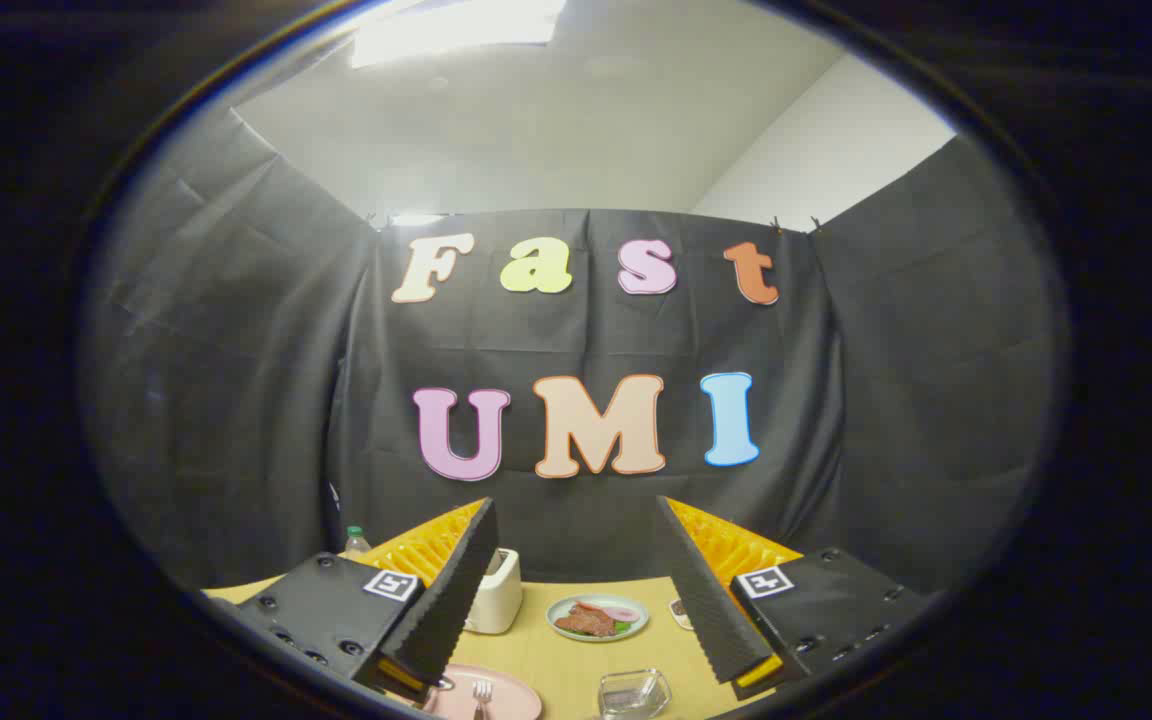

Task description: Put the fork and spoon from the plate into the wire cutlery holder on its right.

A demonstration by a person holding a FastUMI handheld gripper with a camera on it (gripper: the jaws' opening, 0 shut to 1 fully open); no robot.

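My gripper (574, 520) is held high over the yellow table (576, 655), its two fingers wide apart with nothing between them. Below, near the left finger's base, lies a pink plate (501, 692) with a silver fork (482, 692) on it; the fork's tines point away from me. The left finger covers the plate's left part, and I cannot make out the spoon. I cannot make out a wire cutlery holder; a small dark object (679, 612) peeks out beside the right finger.
A white toaster (494, 592) stands beyond the pink plate. A pale plate of food (597, 617) sits at mid-table. A clear glass dish (634, 692) lies right of the pink plate. A bottle (356, 541) stands at the far left by the black cloth wall.
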